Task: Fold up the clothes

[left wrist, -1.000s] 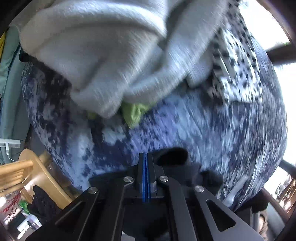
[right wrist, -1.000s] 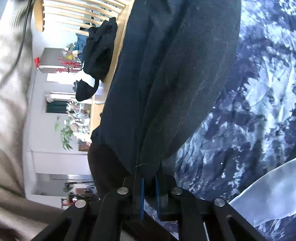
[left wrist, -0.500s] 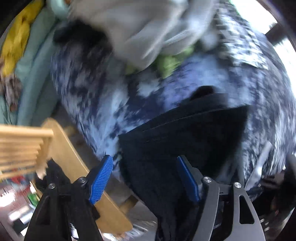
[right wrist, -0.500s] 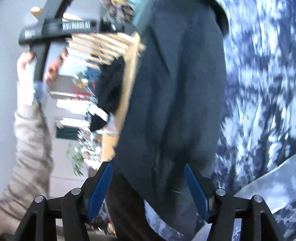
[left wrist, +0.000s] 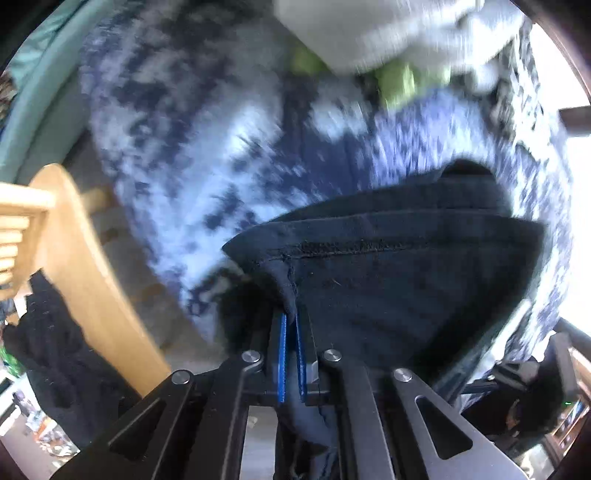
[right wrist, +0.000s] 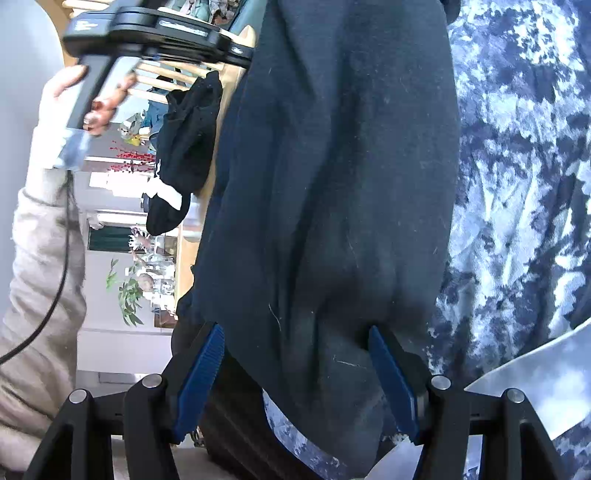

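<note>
Right now the left tool (left wrist: 290, 354) is clenched on a seamed corner of the dark navy garment (left wrist: 406, 266); blue pads nearly together with cloth pinched between them. Right tool (right wrist: 295, 373) is released, jaws spread wide, the same navy garment (right wrist: 332, 184) lying across the gap between its blue pads (right wrist: 201, 373) but not squeezed.

Garment location: spread on the blue-and-white mottled bed cover (left wrist: 207, 155), near its edge, with part of it hanging off past the side.

Left-wrist view only:
- stitched hem line running across the garment, folded layers stacked behind it
- pale grey clothing (left wrist: 369, 33) piled at the far end of the cover, a lime-green item (left wrist: 399, 81) poking out beneath it, a black-and-white patterned piece (left wrist: 517, 92) beside that; all blurred
- teal fabric (left wrist: 33, 110) off the far left

Right-wrist view only:
- the person's left hand (right wrist: 74, 96) gripping the handle of the left tool's body (right wrist: 147, 29), beige sleeve (right wrist: 40, 258) below it, black cable trailing down
- a black sock-like item with white band (right wrist: 181, 155) draped on the wooden chair (right wrist: 192, 251)
- room background with plants, too small to detail
- a pale grey sheet corner (right wrist: 535, 380) at lower right

Both views catch the wooden chair (left wrist: 85, 266) alongside the bed.
</note>
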The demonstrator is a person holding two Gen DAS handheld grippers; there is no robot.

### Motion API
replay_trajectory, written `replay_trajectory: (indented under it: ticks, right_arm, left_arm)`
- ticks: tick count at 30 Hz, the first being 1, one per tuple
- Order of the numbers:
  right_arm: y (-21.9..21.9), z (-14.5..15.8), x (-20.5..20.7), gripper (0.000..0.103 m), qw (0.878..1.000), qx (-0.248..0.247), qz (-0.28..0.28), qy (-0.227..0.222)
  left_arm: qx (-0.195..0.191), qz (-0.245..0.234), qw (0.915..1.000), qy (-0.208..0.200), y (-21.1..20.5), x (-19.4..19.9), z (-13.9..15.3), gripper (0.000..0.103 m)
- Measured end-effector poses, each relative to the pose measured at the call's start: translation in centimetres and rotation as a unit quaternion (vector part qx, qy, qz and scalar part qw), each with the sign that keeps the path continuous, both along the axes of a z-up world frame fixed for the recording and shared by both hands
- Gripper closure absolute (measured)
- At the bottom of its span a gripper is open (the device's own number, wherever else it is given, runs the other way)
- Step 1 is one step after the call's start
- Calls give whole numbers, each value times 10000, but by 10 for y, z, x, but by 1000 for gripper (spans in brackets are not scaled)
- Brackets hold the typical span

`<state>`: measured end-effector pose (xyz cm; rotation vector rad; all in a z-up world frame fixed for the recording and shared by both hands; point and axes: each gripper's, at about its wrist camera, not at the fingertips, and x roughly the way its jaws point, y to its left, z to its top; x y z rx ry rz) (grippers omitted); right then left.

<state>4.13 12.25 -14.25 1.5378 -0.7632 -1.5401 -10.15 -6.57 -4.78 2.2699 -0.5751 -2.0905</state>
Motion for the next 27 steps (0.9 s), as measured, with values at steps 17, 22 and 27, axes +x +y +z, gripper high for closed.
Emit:
replay_trajectory:
  ticks: [17, 22, 27]
  right_arm:
    - [-9, -1, -2, 32, 9997, 237, -57, -37]
    - [3, 13, -1, 30, 9994, 105, -255, 219]
    - [-1, 15, 6, 29, 9993, 224, -101, 268]
  left_arm:
    - [-895, 508, 9916, 778, -31, 13, 10, 73]
    - [-909, -386, 9910, 908, 1, 87, 43, 22]
    - [-511, -496, 9975, 17, -19, 166, 19, 22]
